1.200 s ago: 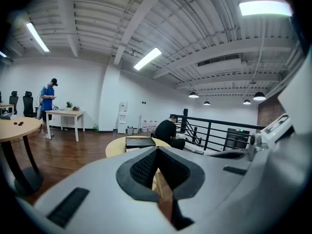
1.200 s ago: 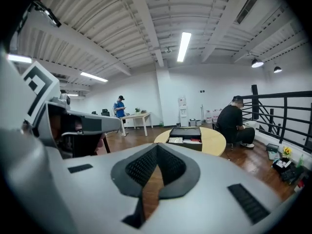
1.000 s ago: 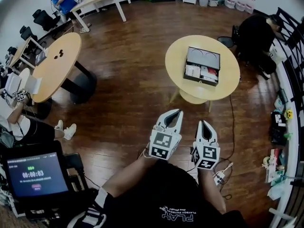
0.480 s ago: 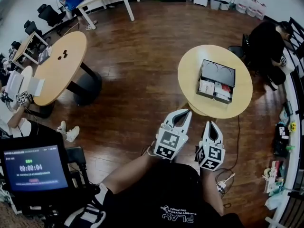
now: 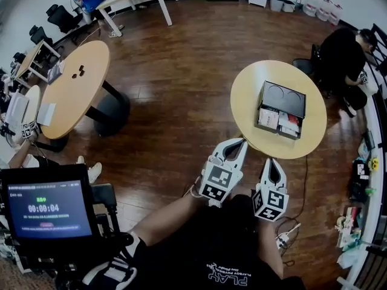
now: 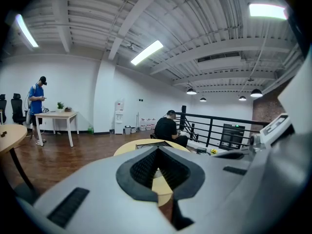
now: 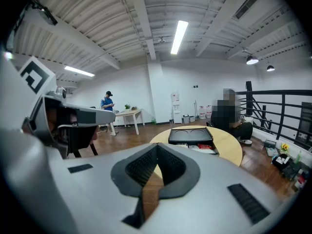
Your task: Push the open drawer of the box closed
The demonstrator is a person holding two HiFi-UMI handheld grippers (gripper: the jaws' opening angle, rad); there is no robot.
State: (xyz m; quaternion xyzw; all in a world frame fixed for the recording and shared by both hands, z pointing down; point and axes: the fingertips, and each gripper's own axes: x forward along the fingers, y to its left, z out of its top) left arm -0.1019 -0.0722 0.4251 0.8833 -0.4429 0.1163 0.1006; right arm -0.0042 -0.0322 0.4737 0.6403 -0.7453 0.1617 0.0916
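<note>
A black box [image 5: 285,99] lies on a round yellow table [image 5: 248,98], right of centre in the head view. Its drawer [image 5: 277,121] stands pulled out toward me, with papers and red items inside. In the right gripper view the box [image 7: 191,135] and drawer [image 7: 204,149] sit straight ahead, well beyond the jaws. My left gripper [image 5: 242,141] and right gripper [image 5: 270,161] hover above the floor, short of the table's near edge. Both are shut with nothing in them, tips together [image 6: 157,149] [image 7: 157,146]. The left gripper's jaws hide most of the box in its own view.
A person in black [image 5: 342,52] sits just behind the table, by a black railing [image 5: 380,132]. A larger round table [image 5: 75,83] stands to the left, and a timer screen [image 5: 48,209] at lower left. Cables and clutter [image 5: 357,216] lie by the railing.
The table with the box has drifted right and lower in the head view as I come closer. Both grippers have advanced toward it and stay shut.
</note>
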